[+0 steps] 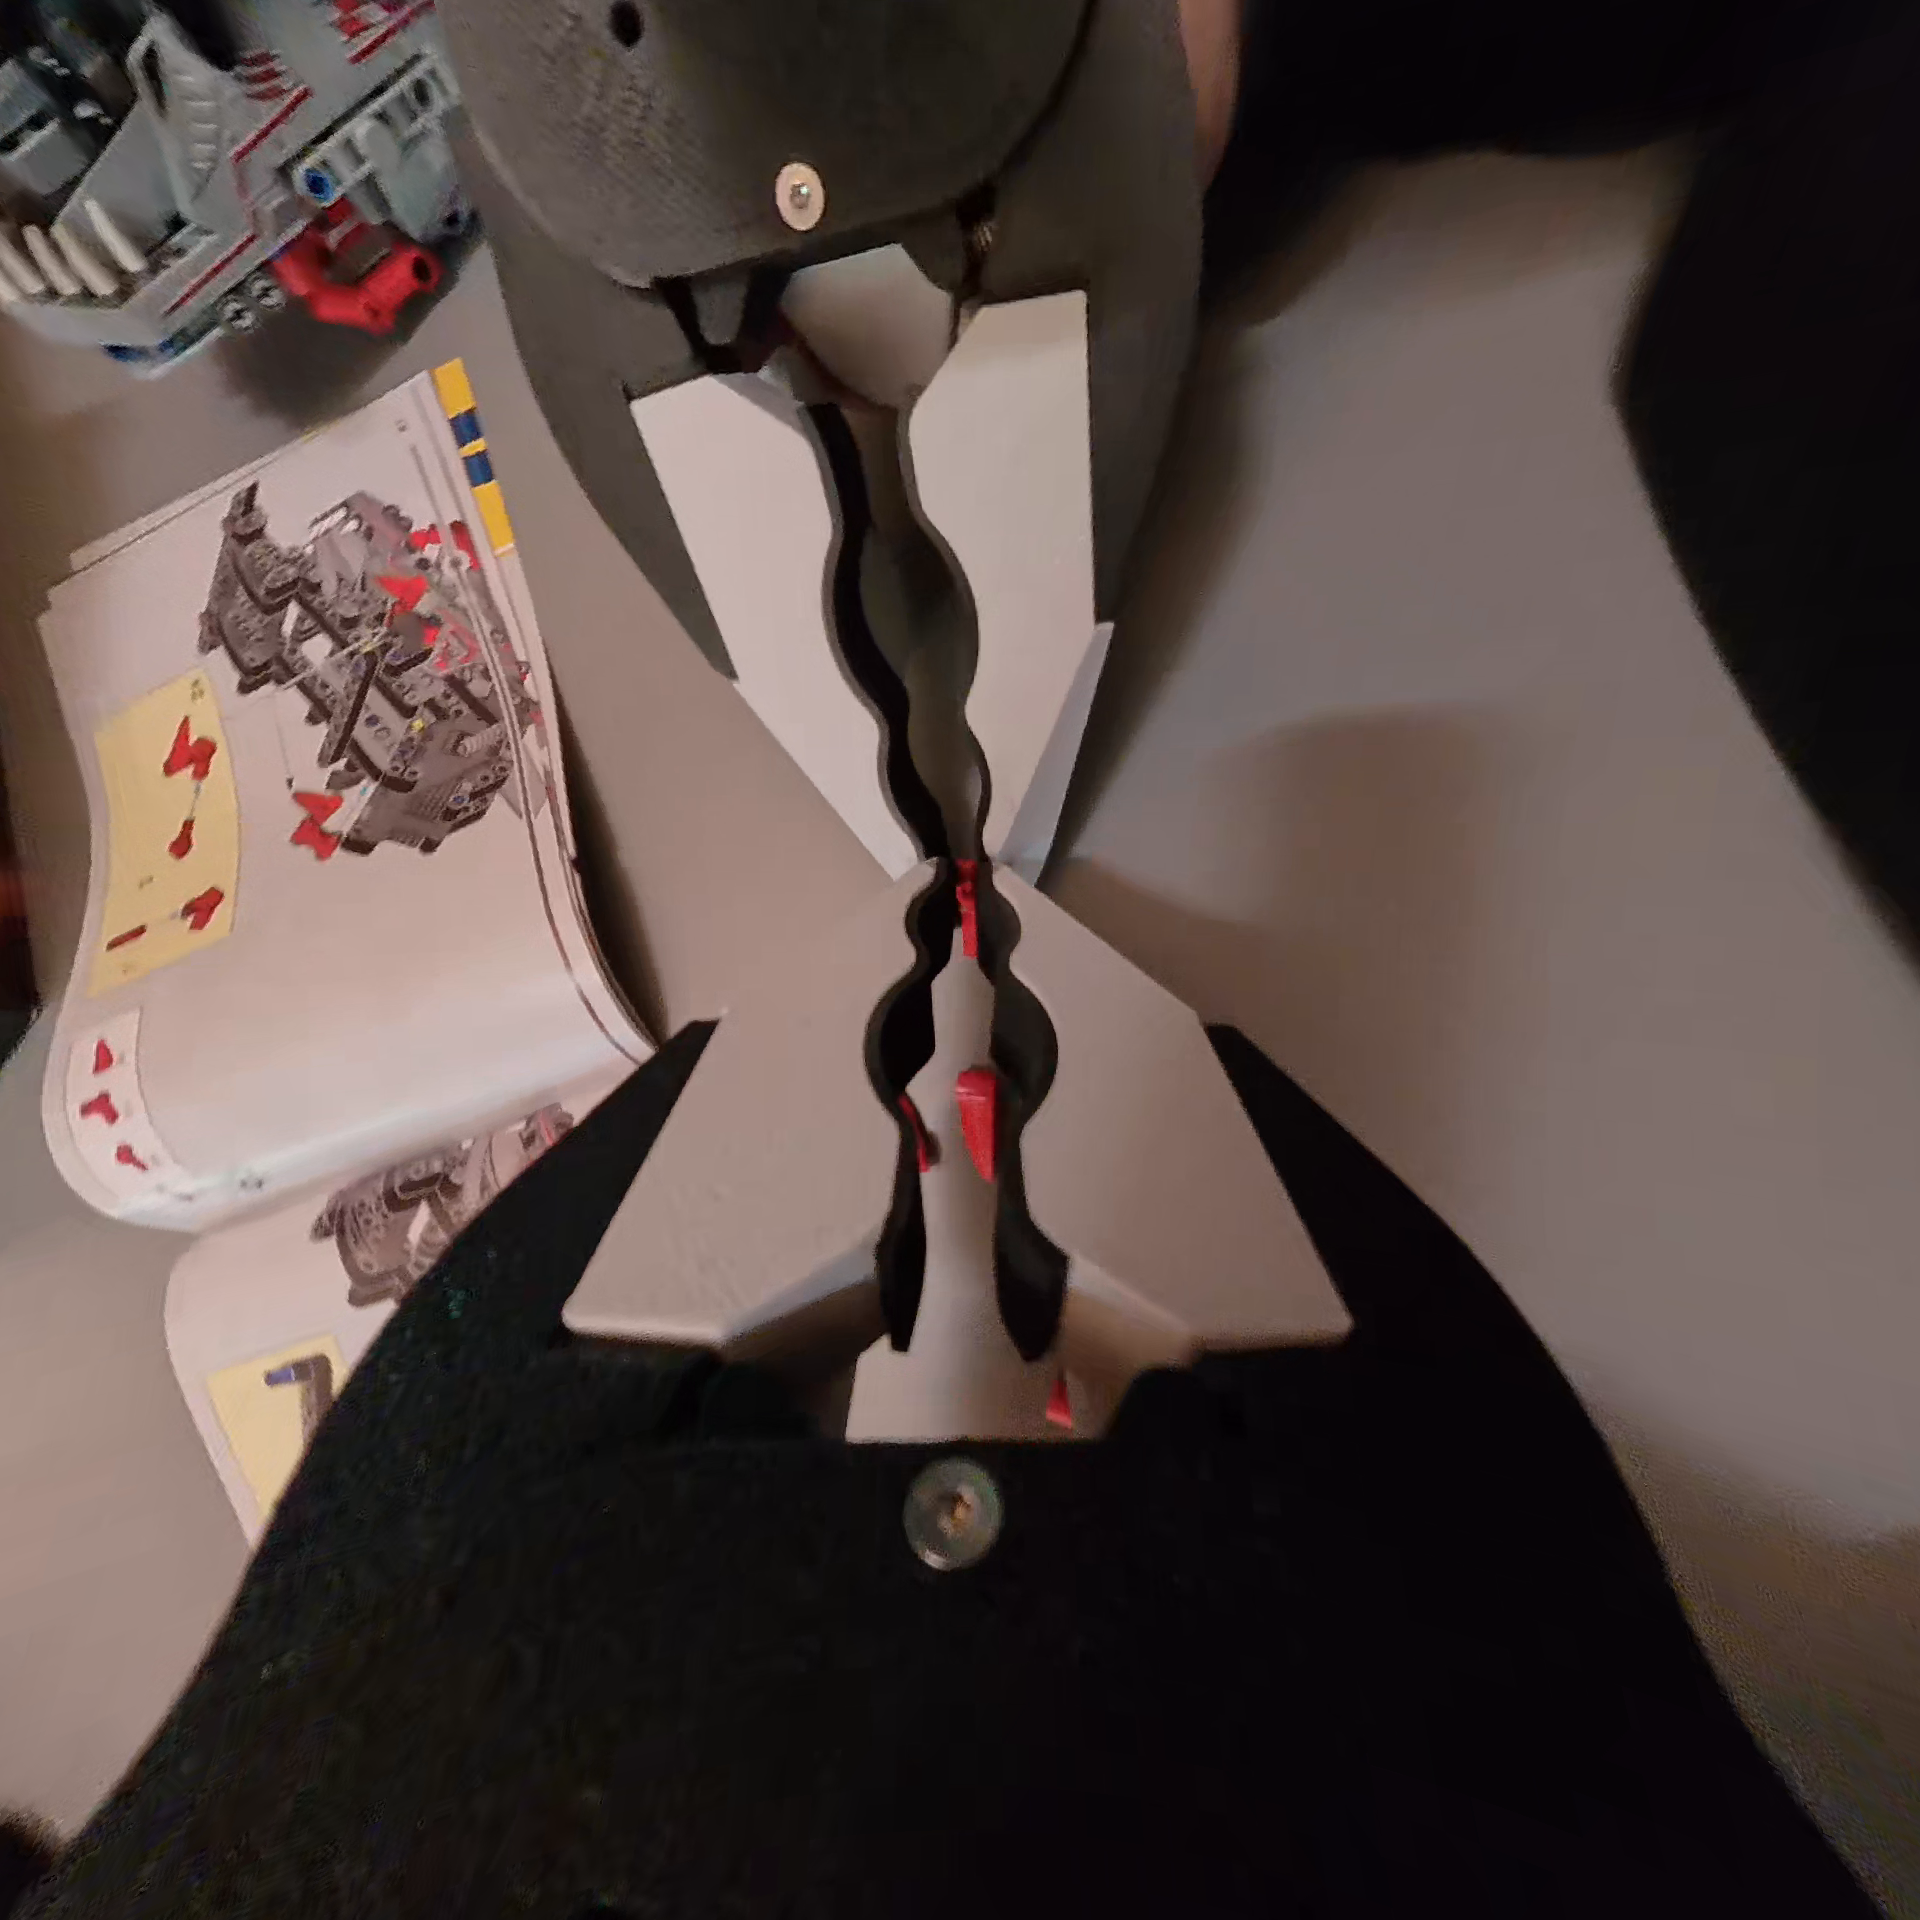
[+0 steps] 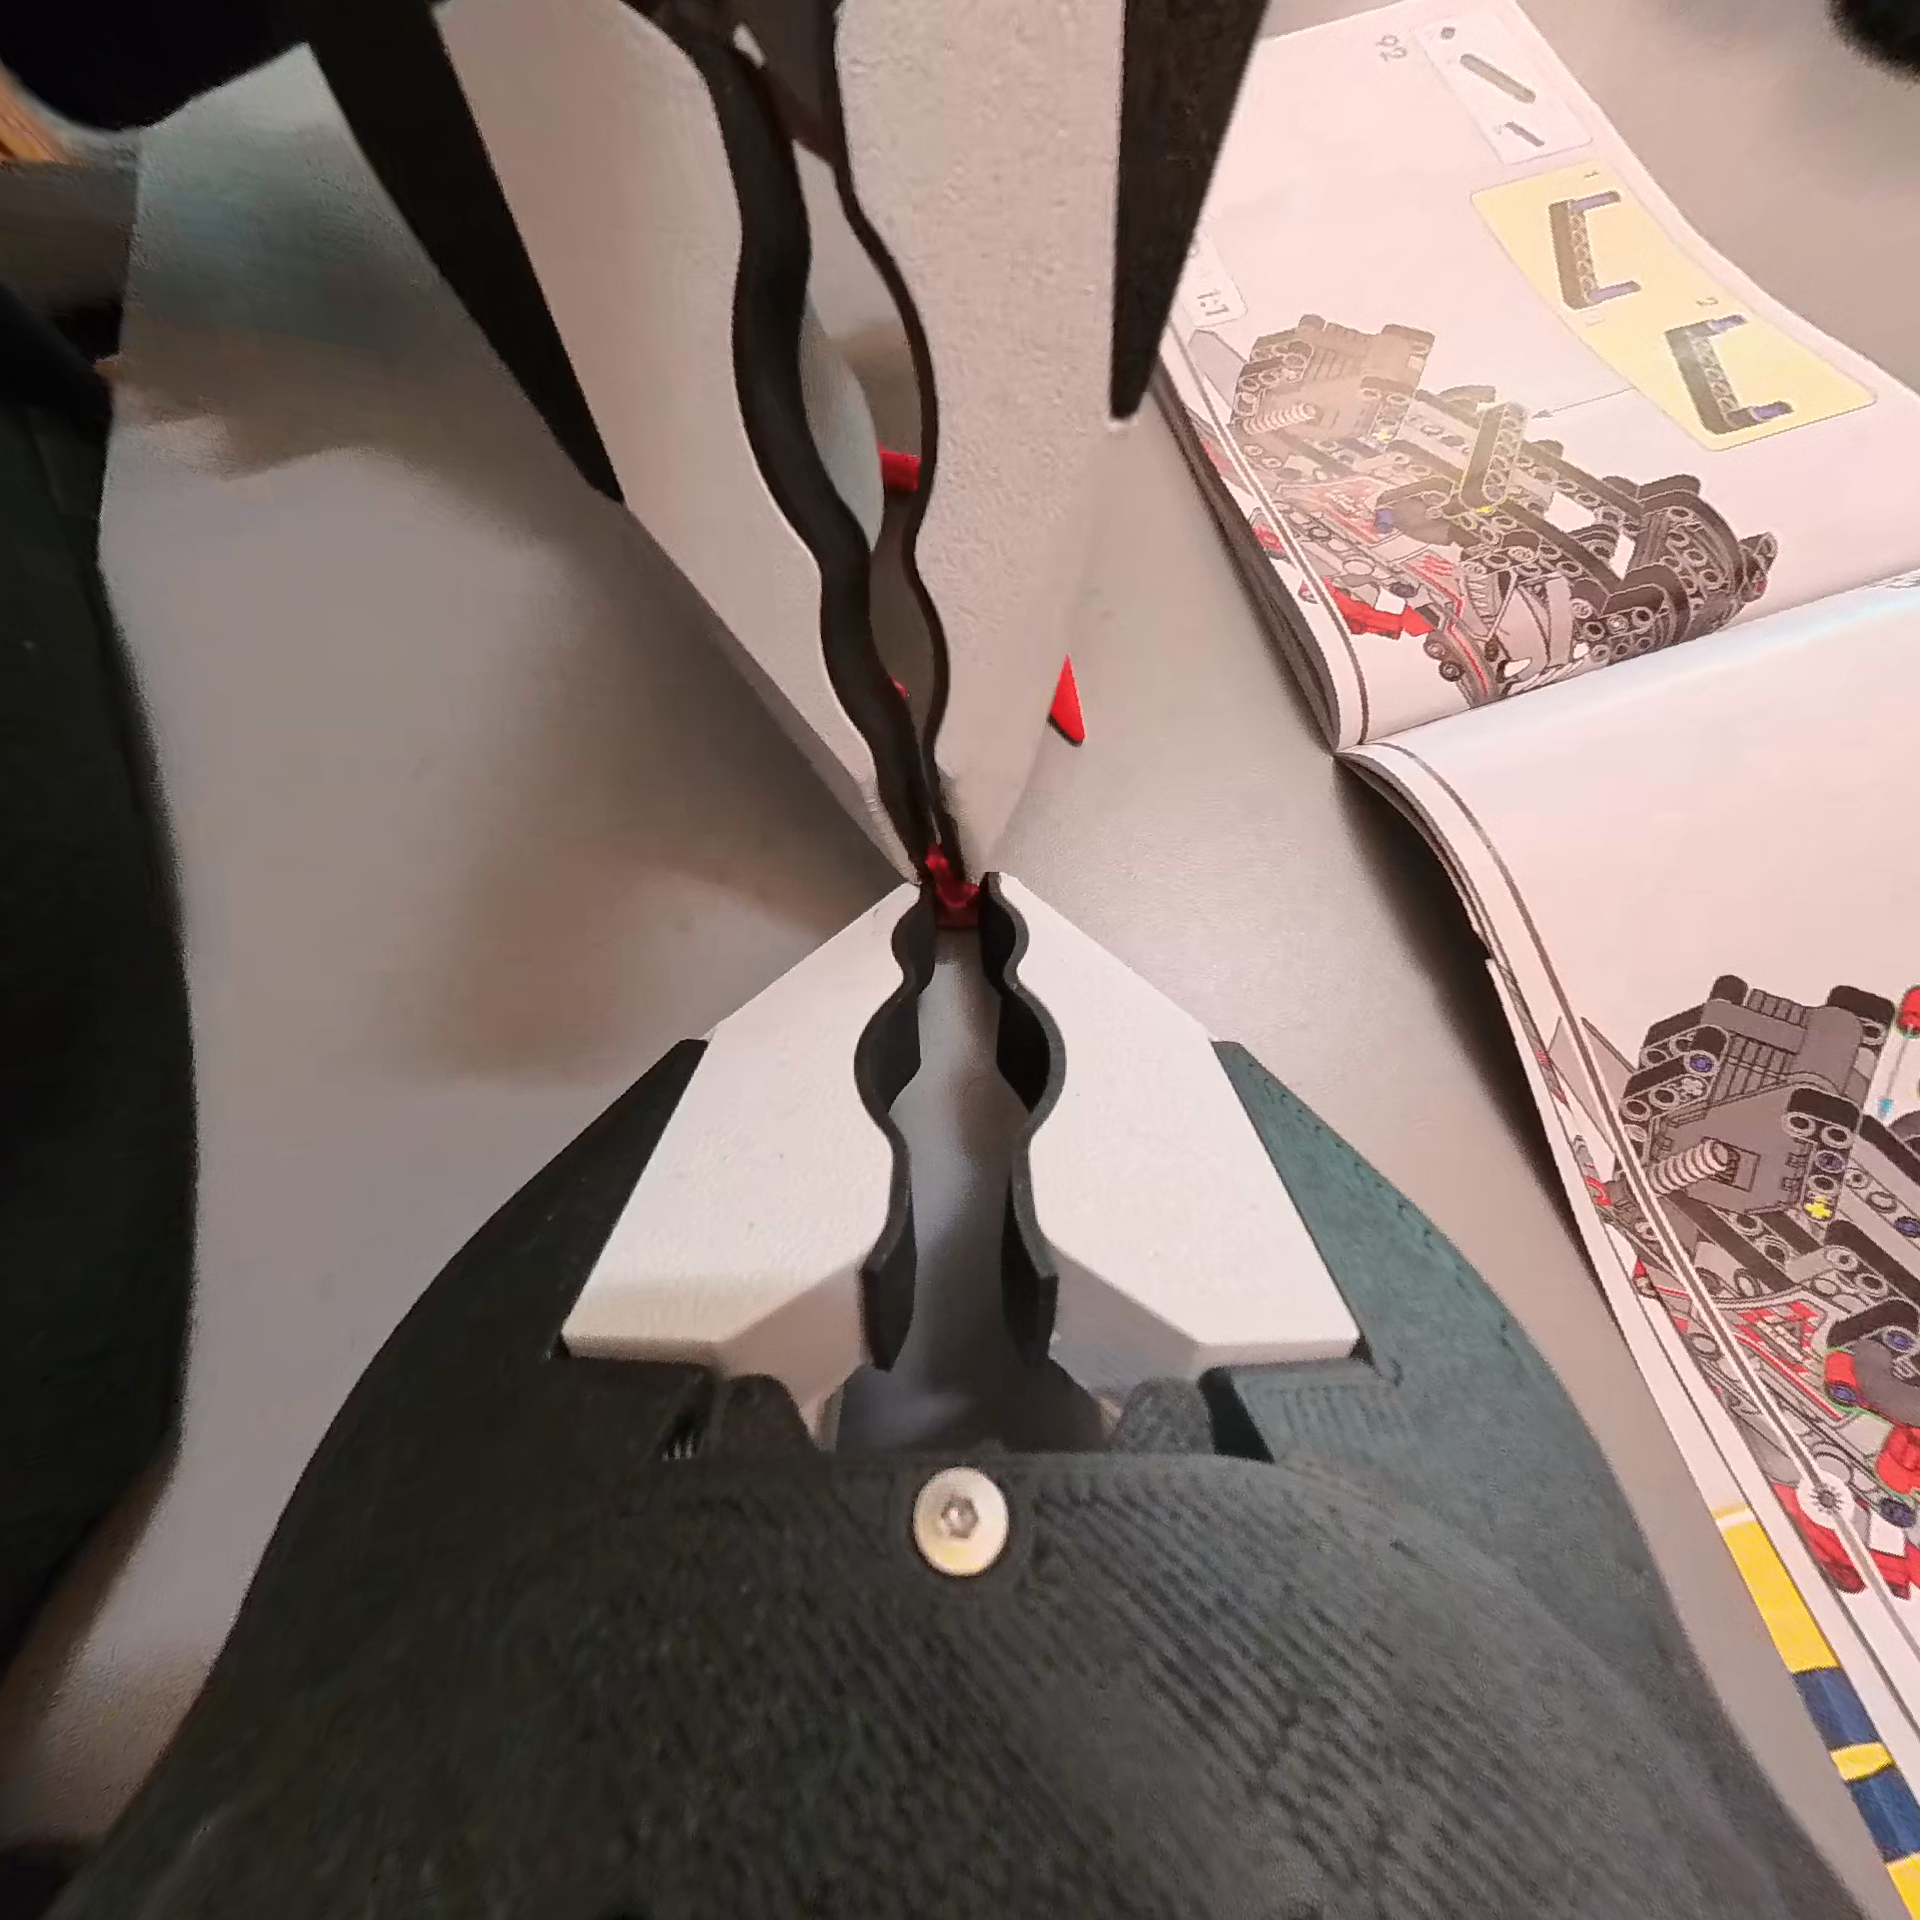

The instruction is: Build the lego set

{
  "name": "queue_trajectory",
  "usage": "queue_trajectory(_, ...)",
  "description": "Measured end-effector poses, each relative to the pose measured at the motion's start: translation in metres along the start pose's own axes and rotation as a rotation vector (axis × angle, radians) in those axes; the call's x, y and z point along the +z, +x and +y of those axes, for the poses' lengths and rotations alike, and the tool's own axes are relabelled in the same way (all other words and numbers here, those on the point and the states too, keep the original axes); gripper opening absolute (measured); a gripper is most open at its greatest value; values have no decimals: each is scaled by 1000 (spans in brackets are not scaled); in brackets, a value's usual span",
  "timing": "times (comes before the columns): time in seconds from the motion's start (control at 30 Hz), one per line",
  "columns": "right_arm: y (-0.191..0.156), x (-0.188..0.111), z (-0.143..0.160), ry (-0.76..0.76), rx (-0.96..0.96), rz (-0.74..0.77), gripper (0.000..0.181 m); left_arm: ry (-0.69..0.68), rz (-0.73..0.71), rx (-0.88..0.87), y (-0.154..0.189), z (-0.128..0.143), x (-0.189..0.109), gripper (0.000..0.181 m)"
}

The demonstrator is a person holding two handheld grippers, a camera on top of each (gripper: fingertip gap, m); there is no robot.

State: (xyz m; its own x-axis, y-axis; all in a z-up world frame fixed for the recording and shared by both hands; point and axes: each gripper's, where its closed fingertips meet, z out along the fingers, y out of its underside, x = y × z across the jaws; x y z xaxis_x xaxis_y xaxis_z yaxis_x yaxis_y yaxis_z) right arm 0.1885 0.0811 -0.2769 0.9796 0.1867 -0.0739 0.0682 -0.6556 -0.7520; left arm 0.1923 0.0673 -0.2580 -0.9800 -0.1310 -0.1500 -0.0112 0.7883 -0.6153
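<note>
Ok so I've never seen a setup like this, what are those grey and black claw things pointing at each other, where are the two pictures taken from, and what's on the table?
Those claws are two hand-held grippers, each with two fingers; a person works them, there is no robot arm. Each gripper carries a camera that looks along its own fingers, so each picture shows its own gripper at the bottom and the other one coming in from the top.

The left gripper and the right gripper meet tip to tip, both shut on a small red lego piece. More red bits show between the left gripper's fingers.

On the grey table lie an open instruction booklet and, at the far left corner in the left view, a half-built grey and red lego model.
</note>
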Motion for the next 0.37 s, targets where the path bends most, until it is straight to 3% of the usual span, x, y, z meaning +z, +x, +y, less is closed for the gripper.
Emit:
queue_trajectory(0.03,0,0,0,0,-1,0,7,-10,27,13,0,0,0,1)
queue_trajectory(0.37,0,0,0,1,-8,6,7,-174,285,169,4,1,0,1)
